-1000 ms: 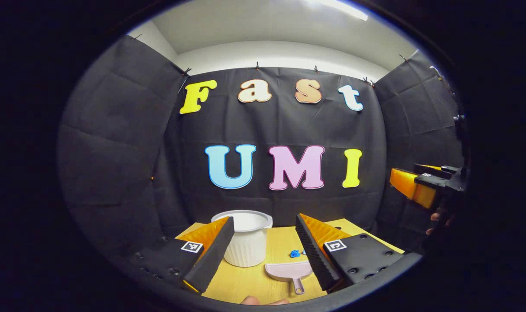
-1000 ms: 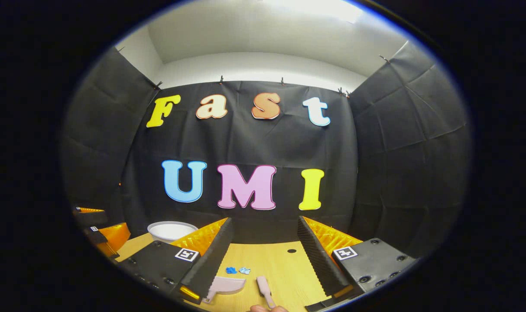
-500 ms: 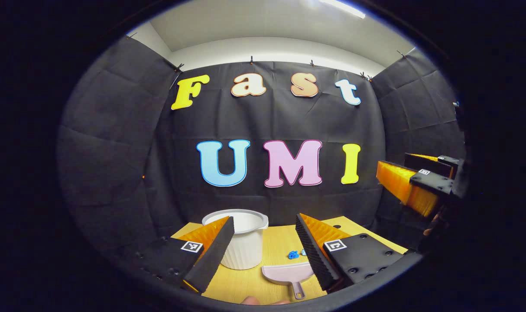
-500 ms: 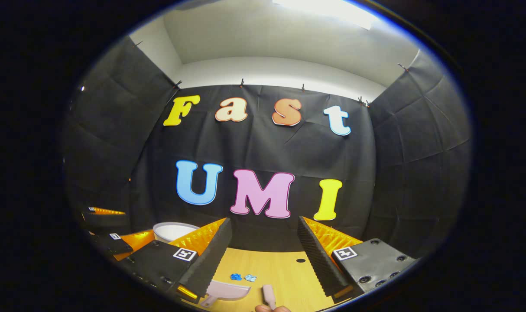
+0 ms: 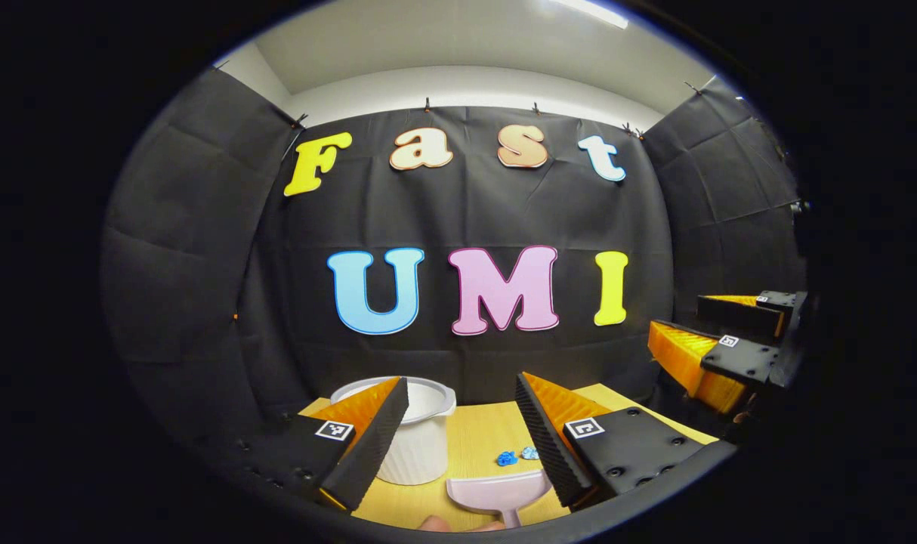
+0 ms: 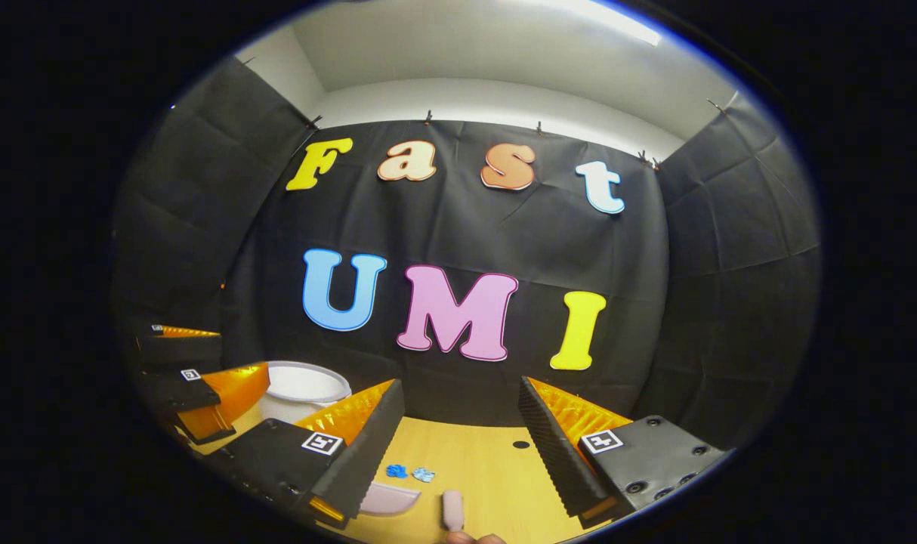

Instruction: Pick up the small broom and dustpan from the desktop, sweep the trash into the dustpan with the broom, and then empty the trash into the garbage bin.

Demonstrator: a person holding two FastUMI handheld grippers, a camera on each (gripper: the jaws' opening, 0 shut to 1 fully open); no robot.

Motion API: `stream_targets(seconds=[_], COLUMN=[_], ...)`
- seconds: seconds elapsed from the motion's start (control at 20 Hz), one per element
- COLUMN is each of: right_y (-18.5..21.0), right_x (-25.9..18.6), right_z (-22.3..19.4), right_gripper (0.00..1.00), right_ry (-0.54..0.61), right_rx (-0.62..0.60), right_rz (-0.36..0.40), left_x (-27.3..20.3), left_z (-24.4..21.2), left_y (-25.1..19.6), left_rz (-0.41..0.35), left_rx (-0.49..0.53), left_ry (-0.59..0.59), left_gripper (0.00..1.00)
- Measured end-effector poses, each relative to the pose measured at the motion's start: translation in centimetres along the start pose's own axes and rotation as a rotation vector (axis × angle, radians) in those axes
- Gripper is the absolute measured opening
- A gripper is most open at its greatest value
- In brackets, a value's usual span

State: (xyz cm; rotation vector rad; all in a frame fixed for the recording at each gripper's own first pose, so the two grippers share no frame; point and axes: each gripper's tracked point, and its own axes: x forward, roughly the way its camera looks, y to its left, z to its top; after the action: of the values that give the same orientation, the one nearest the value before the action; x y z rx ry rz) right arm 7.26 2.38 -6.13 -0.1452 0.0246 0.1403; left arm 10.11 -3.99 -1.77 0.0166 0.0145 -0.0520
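While both of my grippers hang above the bench [image 5: 477,438], neither touches anything. My left gripper [image 5: 458,431] points level toward the back wall, tilted only slightly down, its fingers [image 5: 372,442] spread wide with nothing between them. Through that gap I see the bin [image 5: 417,446] standing upright at the left, partly behind my left finger, and the dustpan [image 5: 496,491] lying flat on the bench close below me, its mouth facing away and its handle running back toward me out of sight. Two blue bits of trash [image 5: 517,455] sit just beyond the dustpan's mouth, apart from it. At the far right of the left gripper view my right gripper [image 5: 719,351] floats higher than the bench, aimed leftward, its two fingers also parted and empty. In the right gripper view that gripper [image 6: 458,438] likewise looks nearly level at the wall, released, fingers [image 6: 557,453] wide. Below it the broom [image 6: 452,510] lies on the bench at the bottom edge; only one end of it is visible, with a fingertip [image 6: 470,538] just beneath. The dustpan [image 6: 387,500] lies to its left, half hidden by my finger, and the trash [image 6: 409,473] rests just past it. Farther left I can see the left gripper [image 6: 202,378] held up in front of the bin [image 6: 304,389].
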Motion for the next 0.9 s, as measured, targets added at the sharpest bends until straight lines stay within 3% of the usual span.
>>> stream_targets(seconds=[0.2, 0.5, 0.65, 0.9], right_y=[-0.3, -1.0, -1.5, -1.4], right_x=[0.2, 1.2, 1.5, 1.5], right_z=[-0.4, -1.4, -2.4, -4.7], right_gripper=[0.99, 0.98, 0.99, 0.99], right_ry=[-0.014, 0.011, 0.034, 0.114], right_rx=[-0.008, 0.018, 0.019, 0.032], right_rz=[0.017, 0.01, 0.005, 0.035], left_x=[0.5, 1.6, 1.5, 0.9], left_z=[0.7, -0.8, -1.2, -1.8], left_y=[-1.3, -0.3, 0.2, -1.3], left_rz=[-0.046, 0.029, 0.06, 0.041], left_rx=[-0.073, -0.113, -0.082, -0.016], left_ry=[-0.043, 0.018, 0.026, 0.032], left_gripper=[0.84, 0.84, 0.84, 0.84])
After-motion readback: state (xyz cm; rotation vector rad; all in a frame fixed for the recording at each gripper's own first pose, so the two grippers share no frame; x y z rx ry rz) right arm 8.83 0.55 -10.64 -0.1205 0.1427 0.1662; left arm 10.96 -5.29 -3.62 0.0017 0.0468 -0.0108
